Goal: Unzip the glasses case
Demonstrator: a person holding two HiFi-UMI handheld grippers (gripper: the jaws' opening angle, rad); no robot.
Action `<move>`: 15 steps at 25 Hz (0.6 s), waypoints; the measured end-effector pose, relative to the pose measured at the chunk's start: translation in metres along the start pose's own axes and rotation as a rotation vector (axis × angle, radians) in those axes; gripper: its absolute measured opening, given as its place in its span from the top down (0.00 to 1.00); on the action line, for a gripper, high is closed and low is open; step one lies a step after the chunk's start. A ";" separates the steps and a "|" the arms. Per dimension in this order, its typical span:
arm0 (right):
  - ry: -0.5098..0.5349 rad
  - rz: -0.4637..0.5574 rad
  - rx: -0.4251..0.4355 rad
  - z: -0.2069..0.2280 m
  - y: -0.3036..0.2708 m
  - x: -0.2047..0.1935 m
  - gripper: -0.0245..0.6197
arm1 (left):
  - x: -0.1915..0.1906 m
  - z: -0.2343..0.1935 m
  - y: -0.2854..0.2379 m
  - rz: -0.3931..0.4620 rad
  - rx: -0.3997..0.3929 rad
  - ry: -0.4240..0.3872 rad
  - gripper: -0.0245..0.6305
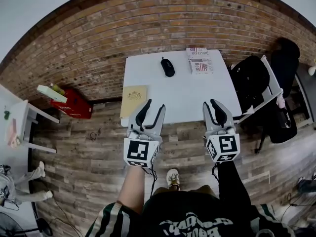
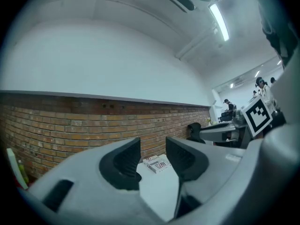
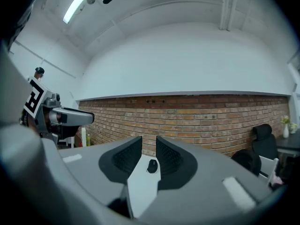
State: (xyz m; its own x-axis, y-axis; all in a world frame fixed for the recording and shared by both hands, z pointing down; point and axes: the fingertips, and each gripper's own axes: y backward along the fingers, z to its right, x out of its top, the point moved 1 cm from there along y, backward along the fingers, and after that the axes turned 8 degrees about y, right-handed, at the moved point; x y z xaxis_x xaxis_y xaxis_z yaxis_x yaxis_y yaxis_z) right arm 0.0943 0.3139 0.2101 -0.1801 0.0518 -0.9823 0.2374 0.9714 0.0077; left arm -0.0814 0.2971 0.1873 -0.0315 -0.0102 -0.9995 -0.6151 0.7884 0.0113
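Evidently nothing is gripped yet: the left gripper (image 1: 152, 107) and right gripper (image 1: 213, 104) are held level at the white table's (image 1: 187, 98) near edge, jaws apart and empty, presumably for approach. The glasses case (image 1: 168, 66) lies well ahead. It is sighted only through the right gripper view's jaw gap; printed booklets (image 2: 156, 164) are sighted through the left's.

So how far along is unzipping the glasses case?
Nothing looks done: the black oval glasses case lies untouched towards the far side of the white table. In hand: the left claw and right claw hover open and empty at the near edge. Still to do: reach the case, steady it, pull the zip round.
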 end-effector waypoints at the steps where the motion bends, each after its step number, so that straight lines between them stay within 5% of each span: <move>1: -0.003 -0.001 -0.002 -0.002 -0.005 -0.001 0.79 | -0.001 -0.005 -0.004 -0.001 -0.006 0.002 0.71; 15: -0.056 -0.004 -0.013 0.006 -0.079 -0.018 0.77 | -0.006 -0.056 -0.067 0.024 -0.056 0.079 0.72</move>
State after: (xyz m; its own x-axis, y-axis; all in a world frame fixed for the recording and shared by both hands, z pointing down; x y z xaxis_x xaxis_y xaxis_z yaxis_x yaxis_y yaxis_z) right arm 0.0840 0.2345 0.2259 -0.1268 0.0349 -0.9913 0.2245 0.9745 0.0056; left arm -0.0845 0.2101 0.1944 -0.1077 -0.0417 -0.9933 -0.6567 0.7531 0.0396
